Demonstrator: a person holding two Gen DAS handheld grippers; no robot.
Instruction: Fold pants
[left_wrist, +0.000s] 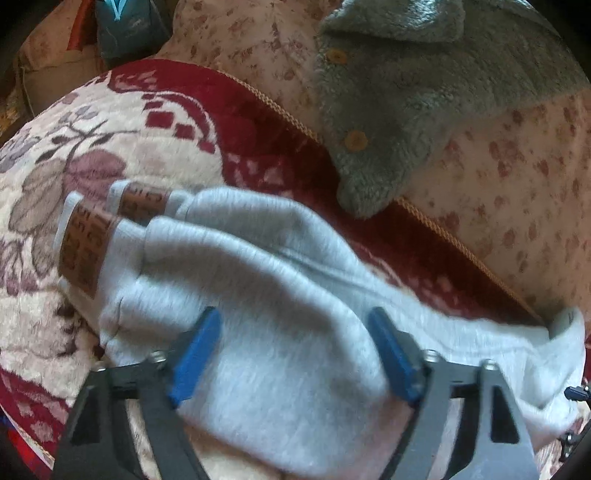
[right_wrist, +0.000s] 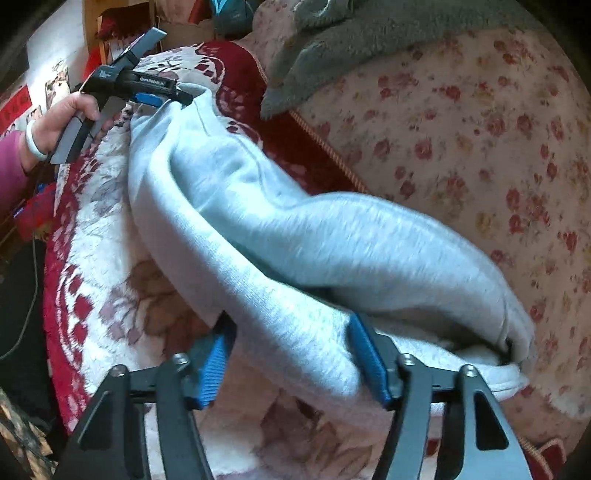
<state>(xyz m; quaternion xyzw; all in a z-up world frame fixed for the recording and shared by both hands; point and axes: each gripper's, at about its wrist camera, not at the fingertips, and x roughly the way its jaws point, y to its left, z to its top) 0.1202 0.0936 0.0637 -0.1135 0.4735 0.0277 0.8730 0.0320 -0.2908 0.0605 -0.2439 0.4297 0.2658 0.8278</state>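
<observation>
Light grey sweatpants (left_wrist: 258, 258) lie bunched on a red and cream floral blanket (left_wrist: 110, 122). Their two cuffs with brown lettered bands (left_wrist: 83, 251) point to the left. My left gripper (left_wrist: 295, 314) points down into the cloth, which fills the gap and touches both blue pads. From the right wrist view, the left gripper (right_wrist: 181, 99) sits at the far end of the pants (right_wrist: 332, 236), and the cloth rises to its tips. My right gripper (right_wrist: 291, 321) has a thick fold of the pants between its blue pads, pressed on both sides.
A grey fleece garment (left_wrist: 406, 92) with round buttons lies at the back, partly over a rose-print sheet (right_wrist: 461, 129). A gold cord edges the blanket. A person's hand (right_wrist: 62, 118) with a white wristband holds the left gripper. Clutter stands at the far left.
</observation>
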